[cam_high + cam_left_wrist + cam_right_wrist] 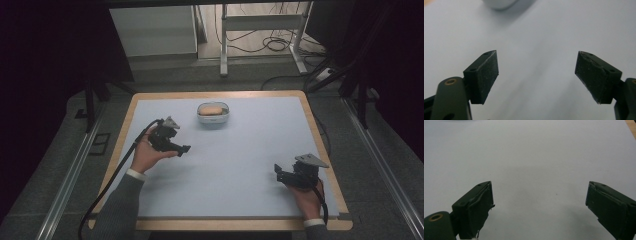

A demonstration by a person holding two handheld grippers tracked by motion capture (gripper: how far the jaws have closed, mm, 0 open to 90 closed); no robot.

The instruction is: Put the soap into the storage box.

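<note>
Bread (212, 109) in bowl (214, 119), lengthwise L-R

Table (150, 102), pale blue top; white bowl (213, 118), perhaps bread inside.

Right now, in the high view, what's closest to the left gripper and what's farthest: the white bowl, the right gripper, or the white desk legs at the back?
1. White bowl, just up-right of the left gripper.
2. Right gripper, across the mat.
3. White desk legs, beyond the table.
</note>
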